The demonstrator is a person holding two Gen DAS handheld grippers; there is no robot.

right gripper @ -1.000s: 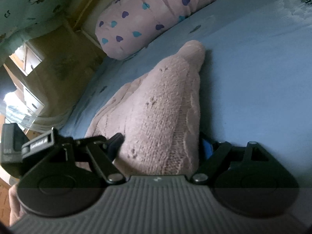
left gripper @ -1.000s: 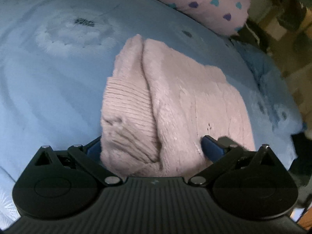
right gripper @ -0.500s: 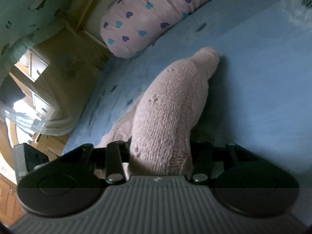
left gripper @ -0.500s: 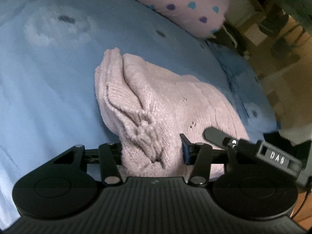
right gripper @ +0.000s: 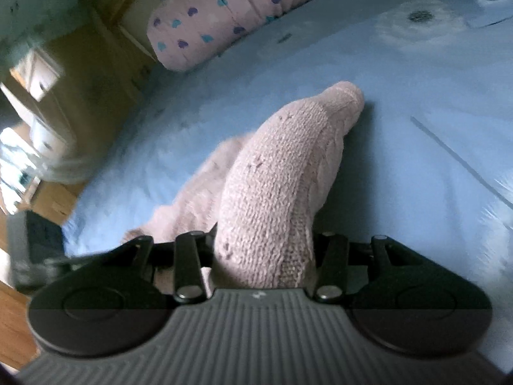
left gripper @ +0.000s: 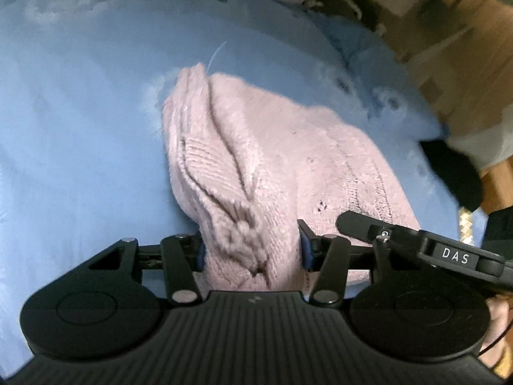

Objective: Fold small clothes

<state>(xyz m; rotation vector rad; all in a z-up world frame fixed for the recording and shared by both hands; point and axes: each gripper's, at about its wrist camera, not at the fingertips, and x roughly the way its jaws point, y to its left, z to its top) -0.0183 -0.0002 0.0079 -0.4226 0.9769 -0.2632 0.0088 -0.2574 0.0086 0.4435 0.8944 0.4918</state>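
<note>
A small pale pink knitted garment [left gripper: 288, 160] lies on a blue bed sheet [left gripper: 80, 128]. My left gripper [left gripper: 251, 250] is shut on its bunched near edge, and the knit rises between the two fingers. My right gripper [right gripper: 264, 253] is shut on another part of the same garment [right gripper: 282, 166], which stretches away from it in a raised fold. The right gripper's black body also shows at the right of the left wrist view [left gripper: 416, 234]. The fingertips of both grippers are mostly hidden by the knit.
A pink pillow with blue and purple hearts [right gripper: 231, 19] lies at the far edge of the bed. The bed's edge [left gripper: 426, 122] and a wooden floor with furniture [right gripper: 38, 73] lie beyond. A black object [left gripper: 455, 173] sits near the bed corner.
Both grippers closed on the garment's near edge and pulled it together. The knit now stands bunched between the fingers, and both views have shifted across the bed.
</note>
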